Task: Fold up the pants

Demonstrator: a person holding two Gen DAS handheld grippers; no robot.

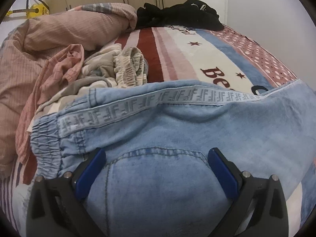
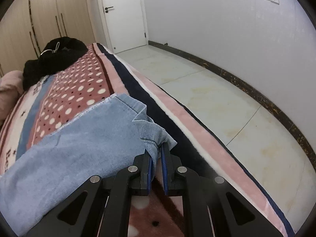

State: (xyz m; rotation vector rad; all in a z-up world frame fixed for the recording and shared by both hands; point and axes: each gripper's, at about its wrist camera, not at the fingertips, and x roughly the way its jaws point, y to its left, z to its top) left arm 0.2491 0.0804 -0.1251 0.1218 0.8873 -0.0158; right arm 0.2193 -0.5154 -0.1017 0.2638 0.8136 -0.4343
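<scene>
The blanket (image 1: 221, 59) lettering is partly hidden under the jeans (image 1: 177, 128).

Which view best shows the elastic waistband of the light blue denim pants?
The left wrist view: the gathered elastic waistband of the light blue denim pants is at left. The right wrist view shows only the hem end, pinched in the right gripper; no waistband.

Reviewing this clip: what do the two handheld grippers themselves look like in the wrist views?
Both look alike. The left gripper has matte black angular arms with triangular cut-outs, round silver pivot pins, and flat blue pads lining its jaws. The right gripper shows the same black linkage, silver pins and thin blue pads. No cables, markings, hands or sleeves are visible in either view.
</scene>
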